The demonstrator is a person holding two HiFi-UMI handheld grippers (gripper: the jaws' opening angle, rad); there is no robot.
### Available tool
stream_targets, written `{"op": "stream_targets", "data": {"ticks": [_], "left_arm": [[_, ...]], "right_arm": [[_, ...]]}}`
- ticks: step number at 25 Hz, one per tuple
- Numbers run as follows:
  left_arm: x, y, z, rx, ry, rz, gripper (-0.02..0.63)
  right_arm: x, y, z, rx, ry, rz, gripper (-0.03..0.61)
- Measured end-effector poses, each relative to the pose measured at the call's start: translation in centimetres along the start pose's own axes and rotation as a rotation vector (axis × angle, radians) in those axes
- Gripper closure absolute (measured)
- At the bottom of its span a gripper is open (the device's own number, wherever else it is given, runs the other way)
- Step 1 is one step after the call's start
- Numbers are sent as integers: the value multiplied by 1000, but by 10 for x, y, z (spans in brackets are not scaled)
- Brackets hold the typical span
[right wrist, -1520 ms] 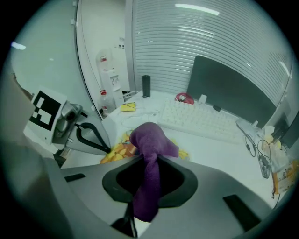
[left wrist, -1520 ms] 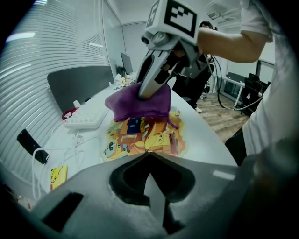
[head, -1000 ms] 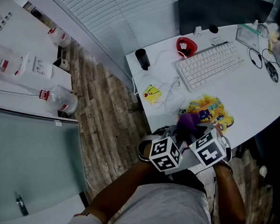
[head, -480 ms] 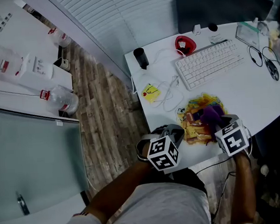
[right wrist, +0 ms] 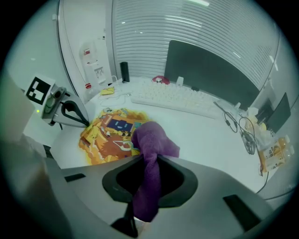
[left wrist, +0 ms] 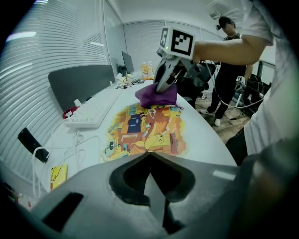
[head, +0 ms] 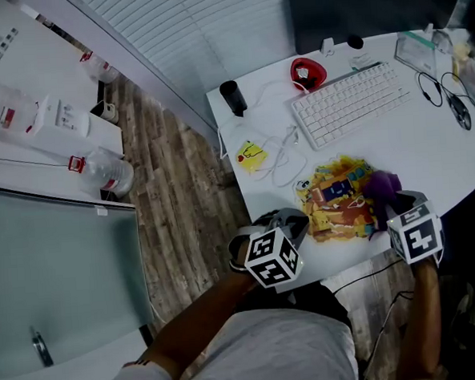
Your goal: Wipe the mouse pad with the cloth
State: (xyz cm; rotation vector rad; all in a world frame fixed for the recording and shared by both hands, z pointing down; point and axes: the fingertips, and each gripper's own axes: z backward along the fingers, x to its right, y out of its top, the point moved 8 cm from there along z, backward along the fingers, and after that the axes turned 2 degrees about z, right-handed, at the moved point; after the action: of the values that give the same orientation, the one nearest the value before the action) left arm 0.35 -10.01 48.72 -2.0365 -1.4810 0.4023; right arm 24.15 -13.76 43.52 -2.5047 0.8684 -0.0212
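Observation:
The colourful printed mouse pad [head: 336, 197] lies near the front edge of the white desk [head: 428, 157]. A purple cloth [head: 382, 187] rests on the pad's right edge, and my right gripper [head: 391, 208] is shut on it. In the right gripper view the cloth [right wrist: 152, 140] runs up between the jaws, with the pad [right wrist: 110, 135] to its left. My left gripper [head: 295, 220] is shut, its tip at the pad's left edge. In the left gripper view the pad [left wrist: 145, 128] stretches ahead, with the cloth [left wrist: 156, 95] and right gripper [left wrist: 170, 74] at its far end.
A white keyboard [head: 348, 102], a red object [head: 306, 72], a black cylinder [head: 232, 97], a yellow note [head: 251, 154] and a white cable [head: 280, 162] lie behind the pad. Dark cables [head: 457, 107] are at the right. A person [left wrist: 229, 70] stands beyond the desk.
My right gripper has dragged the purple cloth across the mouse pad from its left side to its right edge. The left gripper has stayed at the pad's left edge.

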Motion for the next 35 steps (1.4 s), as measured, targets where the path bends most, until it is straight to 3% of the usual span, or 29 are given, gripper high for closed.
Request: {"op": "stream_targets", "data": {"ticks": [8,15,23,35], "left_arm": [[0,0,0,3,5,8,598],[0,-1,0,9,4,15,598],[0,-1,-1,6,6,9,598],[0,0,-1,-10,1,9,598]], "right_arm": [[-95,24,21,119,164,64,512],[-147,20,0,62,262,127,512],[-113,5,-5,19,186,122,512],[-17,-34,-2,-37,38,-11,512]]}}
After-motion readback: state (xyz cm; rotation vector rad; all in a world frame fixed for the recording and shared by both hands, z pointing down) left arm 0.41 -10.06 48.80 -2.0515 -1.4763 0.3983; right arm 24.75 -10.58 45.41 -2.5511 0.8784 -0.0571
